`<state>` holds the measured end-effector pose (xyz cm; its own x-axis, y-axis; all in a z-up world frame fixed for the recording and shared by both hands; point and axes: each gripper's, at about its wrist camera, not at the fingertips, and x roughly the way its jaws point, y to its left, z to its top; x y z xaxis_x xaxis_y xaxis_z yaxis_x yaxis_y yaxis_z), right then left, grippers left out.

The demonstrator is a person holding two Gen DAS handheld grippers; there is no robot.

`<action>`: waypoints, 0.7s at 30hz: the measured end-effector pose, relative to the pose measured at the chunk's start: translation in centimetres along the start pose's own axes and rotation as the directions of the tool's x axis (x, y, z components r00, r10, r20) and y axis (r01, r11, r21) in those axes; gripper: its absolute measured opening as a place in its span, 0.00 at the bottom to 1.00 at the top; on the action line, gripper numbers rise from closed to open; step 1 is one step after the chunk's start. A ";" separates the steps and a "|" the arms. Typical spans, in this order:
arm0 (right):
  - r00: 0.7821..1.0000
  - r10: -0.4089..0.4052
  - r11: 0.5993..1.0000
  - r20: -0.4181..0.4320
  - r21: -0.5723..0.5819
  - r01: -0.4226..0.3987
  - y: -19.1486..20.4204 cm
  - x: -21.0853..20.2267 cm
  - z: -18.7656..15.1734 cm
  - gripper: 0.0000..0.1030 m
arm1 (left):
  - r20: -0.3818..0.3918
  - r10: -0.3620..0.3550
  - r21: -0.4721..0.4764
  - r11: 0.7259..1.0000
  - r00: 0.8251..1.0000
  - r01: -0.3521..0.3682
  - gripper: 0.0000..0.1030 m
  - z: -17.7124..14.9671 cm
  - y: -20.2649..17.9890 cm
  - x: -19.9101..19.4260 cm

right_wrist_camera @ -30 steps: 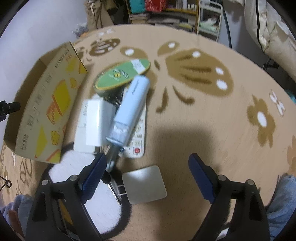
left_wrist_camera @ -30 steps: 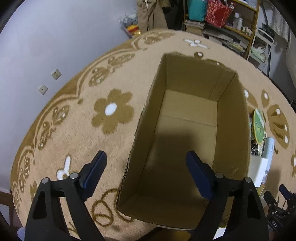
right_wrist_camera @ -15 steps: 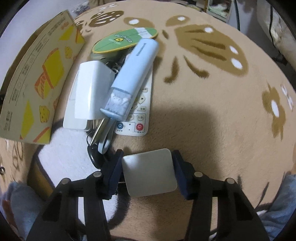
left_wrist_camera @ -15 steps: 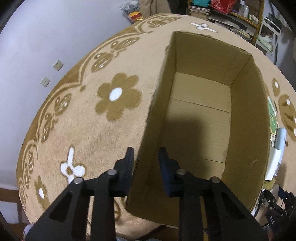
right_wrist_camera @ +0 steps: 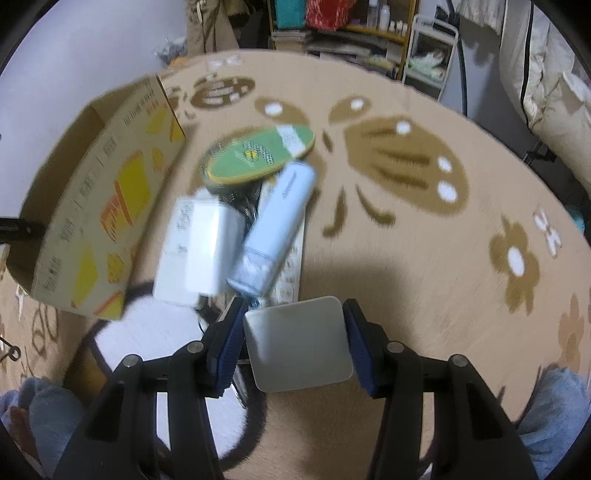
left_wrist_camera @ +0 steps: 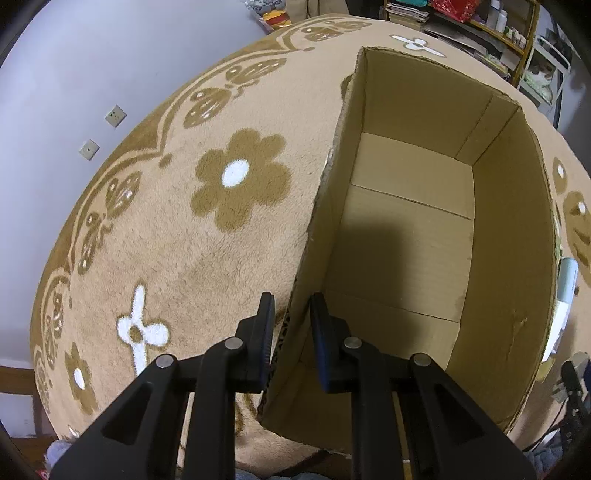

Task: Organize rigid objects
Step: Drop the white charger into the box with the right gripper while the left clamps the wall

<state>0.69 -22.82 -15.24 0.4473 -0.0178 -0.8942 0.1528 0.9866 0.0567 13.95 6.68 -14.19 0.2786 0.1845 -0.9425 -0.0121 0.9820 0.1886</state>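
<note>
An open cardboard box [left_wrist_camera: 413,229] stands on the floral rug with nothing inside. My left gripper [left_wrist_camera: 291,314] is shut on the box's near left wall, one finger outside and one inside. In the right wrist view my right gripper [right_wrist_camera: 295,328] is shut on a flat silver square plate [right_wrist_camera: 295,343], lifted off the rug. Beyond it lies a pile: a pale blue tube [right_wrist_camera: 277,229], a white box [right_wrist_camera: 199,247], a green oval pack [right_wrist_camera: 258,155] and a remote control [right_wrist_camera: 291,266] underneath. The cardboard box [right_wrist_camera: 99,206] shows its printed side at the left.
A grey wall [left_wrist_camera: 92,74] borders the rug on the left. Shelves with bottles and bags [right_wrist_camera: 351,22] and a white cart [right_wrist_camera: 428,55] stand at the far end. A person's knees in blue cloth [right_wrist_camera: 554,417] are at the lower corners. A black cable lies on a white rug patch [right_wrist_camera: 147,339].
The left gripper came down over the box's left wall and shut on it. The right gripper shut on the silver plate and has lifted it away from the rug.
</note>
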 end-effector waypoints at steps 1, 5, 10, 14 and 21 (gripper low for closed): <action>1.000 0.005 1.000 0.020 -0.007 -0.005 0.2 -0.6 0.5 0.54 | 0.000 -0.005 -0.001 1.000 1.000 0.005 0.18 0.0 0.1 0.0; 0.996 0.024 0.998 0.084 -0.064 -0.018 1.9 -2.1 3.1 0.54 | -0.003 -0.024 -0.014 1.000 1.000 0.023 0.18 0.0 0.4 0.0; 0.988 0.063 0.993 0.144 -0.108 -0.047 4.1 -3.2 6.2 0.54 | -0.017 -0.042 -0.020 0.999 0.999 0.042 0.17 0.0 0.5 0.5; 0.978 0.114 0.988 0.177 -0.126 -0.092 6.3 -3.4 8.6 0.54 | -0.018 -0.034 -0.005 0.999 0.999 0.034 0.17 0.0 0.3 0.5; 0.953 0.196 0.973 0.230 -0.168 -0.159 10.1 -4.3 11.5 0.54 | -0.019 -0.040 -0.014 0.999 0.999 0.040 0.17 0.1 0.4 0.8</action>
<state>10.39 -14.67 -5.72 0.6587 0.1389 -0.7394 -0.0709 0.9899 0.1228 14.27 7.23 -14.84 0.2605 0.1459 -0.9544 -0.0141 0.9890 0.1473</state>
